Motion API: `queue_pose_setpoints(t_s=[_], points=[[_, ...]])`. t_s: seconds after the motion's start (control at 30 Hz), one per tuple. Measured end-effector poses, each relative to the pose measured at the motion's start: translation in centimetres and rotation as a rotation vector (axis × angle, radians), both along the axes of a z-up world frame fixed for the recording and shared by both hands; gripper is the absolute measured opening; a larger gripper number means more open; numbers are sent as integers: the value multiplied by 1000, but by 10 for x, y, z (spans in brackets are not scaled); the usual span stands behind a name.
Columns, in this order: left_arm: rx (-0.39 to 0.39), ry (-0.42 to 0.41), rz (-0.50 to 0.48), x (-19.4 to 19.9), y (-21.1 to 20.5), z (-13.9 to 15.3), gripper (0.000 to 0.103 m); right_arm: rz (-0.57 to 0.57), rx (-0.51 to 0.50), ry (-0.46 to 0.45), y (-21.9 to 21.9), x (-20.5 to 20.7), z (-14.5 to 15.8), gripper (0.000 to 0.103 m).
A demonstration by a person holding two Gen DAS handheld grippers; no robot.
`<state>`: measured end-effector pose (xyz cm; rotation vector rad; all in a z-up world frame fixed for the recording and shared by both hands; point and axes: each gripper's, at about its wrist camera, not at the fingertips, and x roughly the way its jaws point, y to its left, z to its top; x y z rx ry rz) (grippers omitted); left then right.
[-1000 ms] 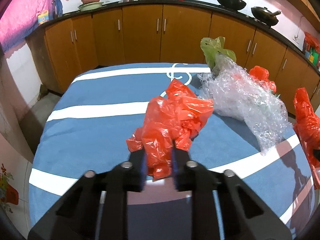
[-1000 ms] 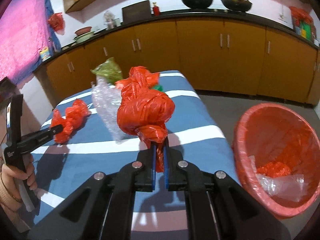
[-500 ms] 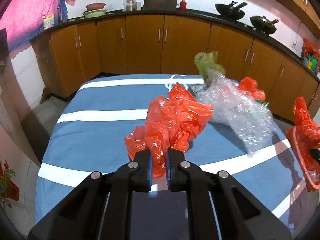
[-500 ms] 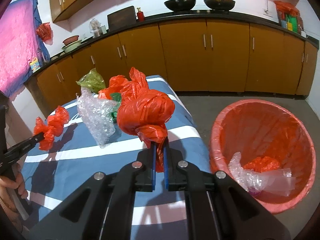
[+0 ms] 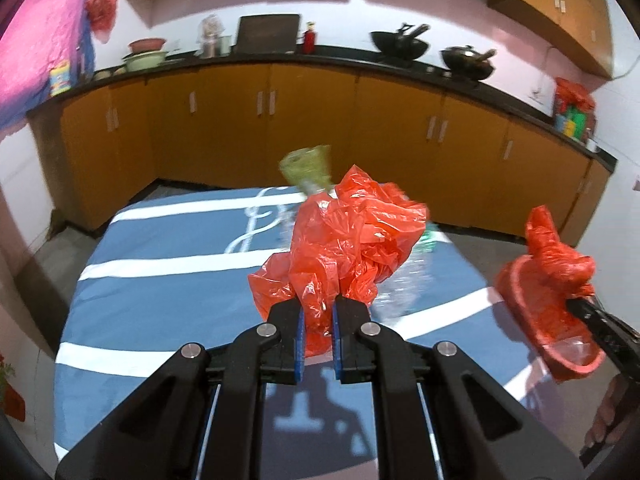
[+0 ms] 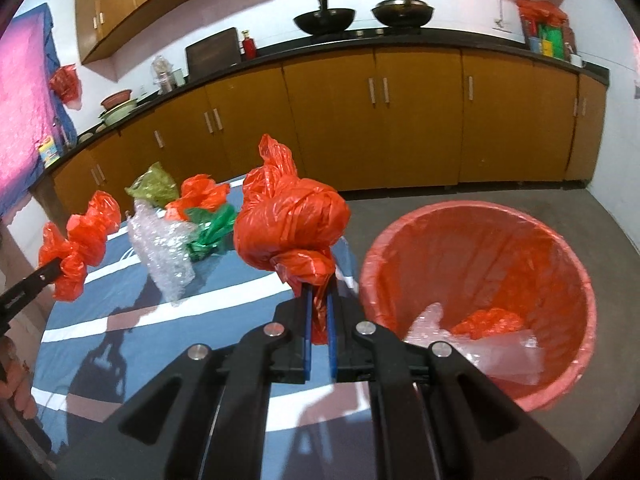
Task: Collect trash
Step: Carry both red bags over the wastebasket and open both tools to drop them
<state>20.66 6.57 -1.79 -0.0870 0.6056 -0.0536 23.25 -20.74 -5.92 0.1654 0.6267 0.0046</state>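
Note:
My left gripper (image 5: 316, 322) is shut on a crumpled red plastic bag (image 5: 348, 248) and holds it above the blue striped table (image 5: 168, 284); the bag also shows in the right wrist view (image 6: 78, 244). My right gripper (image 6: 318, 320) is shut on a knotted red bag (image 6: 290, 226), held at the table's right edge beside the red-lined trash bin (image 6: 476, 240). That bag (image 5: 558, 256) and the bin (image 5: 536, 308) show at the right of the left wrist view. The bin holds red and clear plastic (image 6: 488, 340).
On the table lie bubble wrap (image 6: 164, 248), a green bag (image 6: 210, 232), an olive-green bag (image 6: 154, 188) and another red bag (image 6: 202, 196). Wooden cabinets (image 6: 360, 120) run behind the table. Grey floor (image 6: 500, 196) surrounds the bin.
My left gripper has closed on the crumpled red bag and lifted it off the table. My right gripper has carried the knotted bag right, closer to the bin.

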Motion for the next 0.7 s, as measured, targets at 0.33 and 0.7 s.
queue_pose_setpoints(t_s=[0.33,0.7], points=[[-15,-13,-130,-1,-64,8,10,-116,-4,-1,-44,-14,6,8],[-24,-3,-246,1,-132,4,10,-208,3,-1,-95,-27,6,8]])
